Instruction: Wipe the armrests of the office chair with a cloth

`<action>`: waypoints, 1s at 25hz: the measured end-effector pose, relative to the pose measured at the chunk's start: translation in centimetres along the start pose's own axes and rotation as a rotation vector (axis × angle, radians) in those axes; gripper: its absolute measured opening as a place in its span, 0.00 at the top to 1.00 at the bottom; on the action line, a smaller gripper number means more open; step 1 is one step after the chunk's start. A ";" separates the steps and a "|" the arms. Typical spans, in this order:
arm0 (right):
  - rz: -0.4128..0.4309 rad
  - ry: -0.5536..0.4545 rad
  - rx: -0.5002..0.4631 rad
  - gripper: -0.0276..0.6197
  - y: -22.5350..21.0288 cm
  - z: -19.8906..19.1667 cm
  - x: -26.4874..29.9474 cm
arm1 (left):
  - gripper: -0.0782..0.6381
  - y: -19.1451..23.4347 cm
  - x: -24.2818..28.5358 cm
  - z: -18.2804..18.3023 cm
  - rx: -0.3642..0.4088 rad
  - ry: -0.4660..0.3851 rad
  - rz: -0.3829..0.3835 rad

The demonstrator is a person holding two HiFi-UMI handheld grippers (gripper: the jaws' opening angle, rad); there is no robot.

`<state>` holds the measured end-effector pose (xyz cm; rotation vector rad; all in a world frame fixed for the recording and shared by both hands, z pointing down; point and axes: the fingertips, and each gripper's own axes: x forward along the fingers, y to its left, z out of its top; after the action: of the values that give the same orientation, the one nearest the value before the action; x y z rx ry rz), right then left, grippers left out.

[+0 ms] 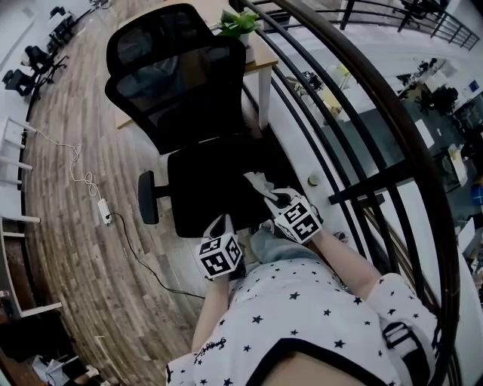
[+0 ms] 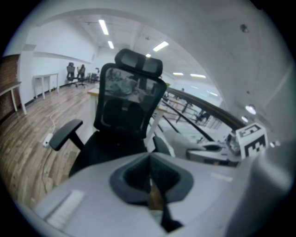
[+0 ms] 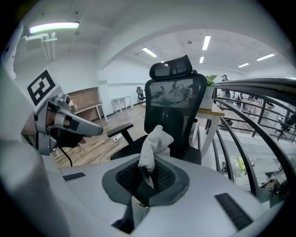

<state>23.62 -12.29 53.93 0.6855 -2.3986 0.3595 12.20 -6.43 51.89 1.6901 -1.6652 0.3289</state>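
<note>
- A person in a white star-print shirt (image 1: 302, 317) leans over an office chair, a grey hand-held tool with a marker cube in each hand.
- The left tool (image 1: 221, 224) hangs low at the seat's front edge. Its own view shows the jaws pressed together with nothing between them, apparently a spare hand kept out of the way.
- The right tool (image 1: 273, 200) is clamped on a crumpled white cloth (image 1: 257, 181). The wad stands proud of the jaw tips, so fabric rather than plastic would meet the chair.
- The cloth hovers over the right side of the black padded seat (image 1: 204, 181) and touches no armrest in any view.
- The curved black armrest on the left tool's side (image 1: 147, 197) juts out from the seat, well apart from the cloth. The opposite armrest (image 2: 162, 146) shows in the left gripper view, near the right tool.
- A cloth gripped and held clear fits either an approach to an armrest or a lift away from one already wiped. The armrest surfaces do not settle which.
- Behind the black mesh backrest (image 1: 177, 75) stands a light wooden counter (image 1: 260, 62) with a green potted plant (image 1: 238, 22).
- A black metal railing (image 1: 355, 128) sweeps past on the right, and a white power strip (image 1: 104, 211) lies on the wood-plank floor (image 1: 60, 151).
</note>
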 end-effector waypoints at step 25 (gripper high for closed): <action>0.049 -0.173 0.082 0.91 0.4 7.9 0.1 | 0.89 2.3 1.2 4.8 0.002 -0.075 -0.003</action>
<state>19.54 -15.17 47.85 0.7214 -2.5803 0.4371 8.75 -10.20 50.02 1.7252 -1.7174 0.2689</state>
